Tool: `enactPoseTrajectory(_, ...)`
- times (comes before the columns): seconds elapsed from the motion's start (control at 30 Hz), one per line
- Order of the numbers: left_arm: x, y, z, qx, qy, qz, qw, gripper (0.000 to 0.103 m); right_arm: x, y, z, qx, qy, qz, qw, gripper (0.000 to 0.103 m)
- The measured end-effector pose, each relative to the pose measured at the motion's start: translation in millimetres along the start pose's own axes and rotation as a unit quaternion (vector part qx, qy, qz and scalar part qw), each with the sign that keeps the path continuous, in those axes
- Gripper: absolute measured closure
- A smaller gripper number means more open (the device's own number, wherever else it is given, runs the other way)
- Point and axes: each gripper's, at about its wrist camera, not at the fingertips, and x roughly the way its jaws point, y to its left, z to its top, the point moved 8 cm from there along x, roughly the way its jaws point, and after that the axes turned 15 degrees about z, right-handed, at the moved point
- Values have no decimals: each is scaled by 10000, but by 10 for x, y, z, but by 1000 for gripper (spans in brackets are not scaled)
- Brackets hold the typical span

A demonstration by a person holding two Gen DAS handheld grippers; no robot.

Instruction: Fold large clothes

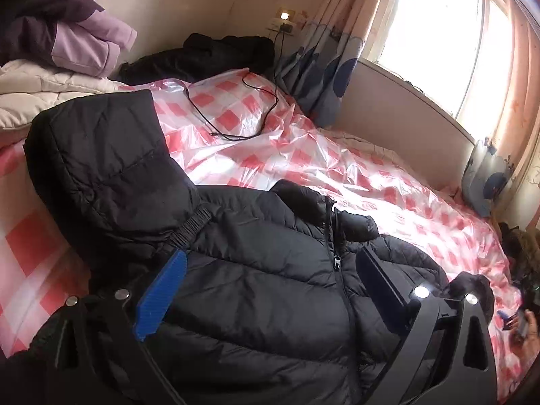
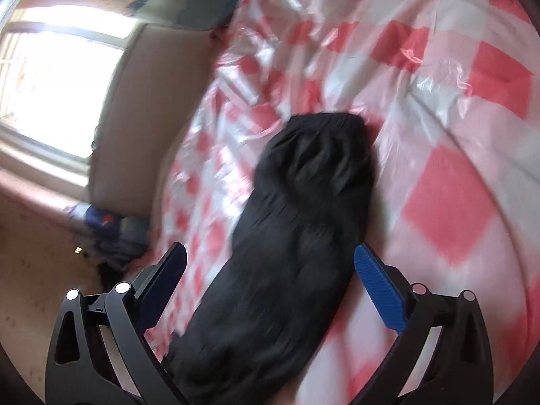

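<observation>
A black puffer jacket lies front up, zipped, on the bed with its hood spread to the upper left. My left gripper is open, its jaws wide apart over the jacket's chest. In the right wrist view one black sleeve stretches across the bed, its cuff pointing away. My right gripper is open, its jaws either side of the sleeve, which passes between them. The right view is blurred by motion.
The bed is covered by a red-and-white checked plastic sheet. A black cable lies on it. Folded purple and white bedding and a dark garment sit at the head. A window with curtains is on the right.
</observation>
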Motion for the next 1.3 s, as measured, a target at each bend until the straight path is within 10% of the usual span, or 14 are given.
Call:
enactPoseTrajectory(0.23, 44, 116, -28, -97, -52, 269, 9996, 7, 445, -253, 381, -400, -181, -312, 9985, 14)
enactPoseTrajectory(0.27, 49, 130, -30, -116, -68, 298, 9995, 7, 524, -247, 403, -524, -82, -367, 9979, 23)
enactPoseTrajectory(0.33, 71, 126, -44, -71, -60, 333, 9994, 7, 631, -234, 363, -685, 264, -572, 9957, 83)
enactPoseTrajectory(0.43, 90, 110, -83, -4, -23, 350, 9994, 7, 521, -12, 289, -1019, 198, -273, 9942, 97)
enactPoseTrajectory(0.57, 22, 136, -35, -73, -145, 341, 9993, 7, -125, 494, 171, -1548, -593, 981, 9813, 99)
enactPoseTrajectory(0.67, 58, 159, -45, -19, -51, 485, 9988, 7, -499, 303, 147, -1311, -1078, 847, 9818, 93)
enactPoseTrajectory(0.73, 123, 161, -103, 1, 135, 505, 9986, 7, -395, -29, 179, -664, -744, 846, 9914, 40)
enactPoseTrajectory(0.8, 157, 147, -140, 5, 239, 471, 9986, 7, -299, -382, 213, 202, -632, 728, 9951, 24)
enactPoseTrajectory(0.97, 139, 122, -141, 94, 166, 459, 9988, 7, -139, -499, 377, 234, -757, 699, 9944, 24)
enactPoseTrajectory(1.1, 112, 105, -138, 158, 91, 495, 9986, 7, -101, -314, 371, -88, -739, 723, 9946, 94)
enactPoseTrajectory(1.3, 31, 158, -57, 165, -89, 647, 9977, 7, -570, 519, 204, -892, -1229, 1298, 9798, 96)
